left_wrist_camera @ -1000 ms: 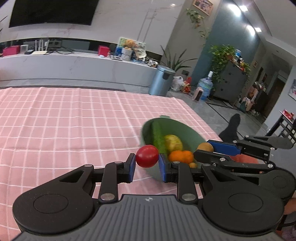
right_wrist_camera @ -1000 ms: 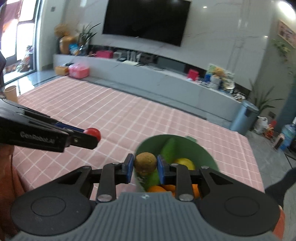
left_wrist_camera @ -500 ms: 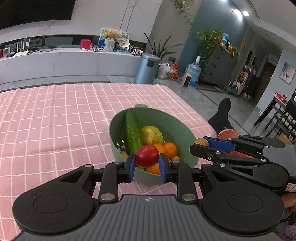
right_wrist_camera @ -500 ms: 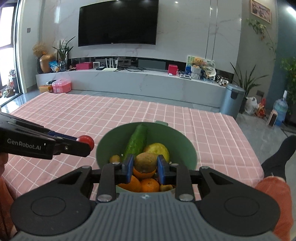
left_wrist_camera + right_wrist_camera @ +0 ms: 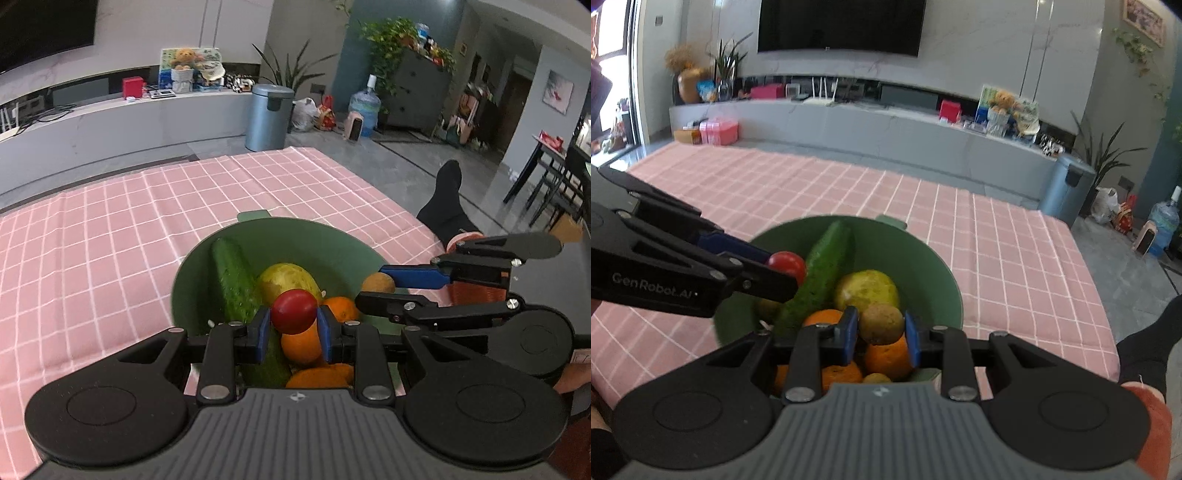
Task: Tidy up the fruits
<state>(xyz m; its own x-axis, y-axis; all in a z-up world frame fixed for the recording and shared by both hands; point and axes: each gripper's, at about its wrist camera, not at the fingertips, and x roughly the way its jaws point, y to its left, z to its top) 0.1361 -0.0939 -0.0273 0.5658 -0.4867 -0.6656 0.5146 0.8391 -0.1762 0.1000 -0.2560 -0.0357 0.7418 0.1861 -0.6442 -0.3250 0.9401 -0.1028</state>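
Observation:
A green bowl [image 5: 317, 240] [image 5: 923, 266] sits on the pink checked tablecloth and holds a cucumber [image 5: 232, 280] [image 5: 820, 273], a yellow-green fruit [image 5: 288, 277] [image 5: 866, 288] and several oranges [image 5: 301, 343] [image 5: 886, 354]. My left gripper [image 5: 293, 326] is shut on a red tomato [image 5: 294, 311] [image 5: 786, 263] above the bowl. My right gripper [image 5: 881, 334] is shut on a brown kiwi [image 5: 881, 324] [image 5: 377, 284], also above the bowl, at its right side in the left wrist view.
The pink checked tablecloth [image 5: 110, 240] [image 5: 1015, 266] ends at the table's right edge near the bowl. A person's leg in a black sock [image 5: 447, 206] lies beyond that edge. A grey bin [image 5: 269, 116] and a long counter stand behind the table.
Both grippers have moved over the green bowl with their fruits held. The bowl now sits directly under the tomato and the kiwi, closer and larger in both views.

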